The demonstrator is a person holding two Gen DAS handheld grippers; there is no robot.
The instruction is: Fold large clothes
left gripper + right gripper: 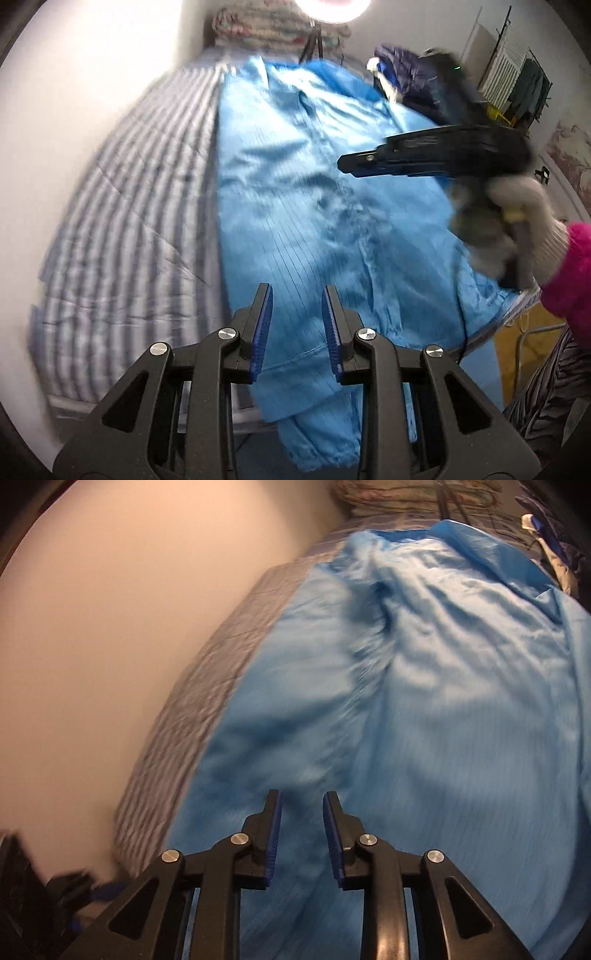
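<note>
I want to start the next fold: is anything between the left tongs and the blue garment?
Nothing visible. The left tongs hang open just above the blue garment, with only air between.

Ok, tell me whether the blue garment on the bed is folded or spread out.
Spread out. The blue garment lies open and wrinkled along the striped bed, one end hanging over the near edge; no neat fold shows.

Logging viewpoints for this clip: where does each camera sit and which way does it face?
Left wrist: on the left gripper, aimed down along the blue garment on the striped bed; shows right gripper in a gloved hand.
Right wrist: on the right gripper, aimed down over the garment; no hand visible.
Shared: garment, bed, wall.
</note>
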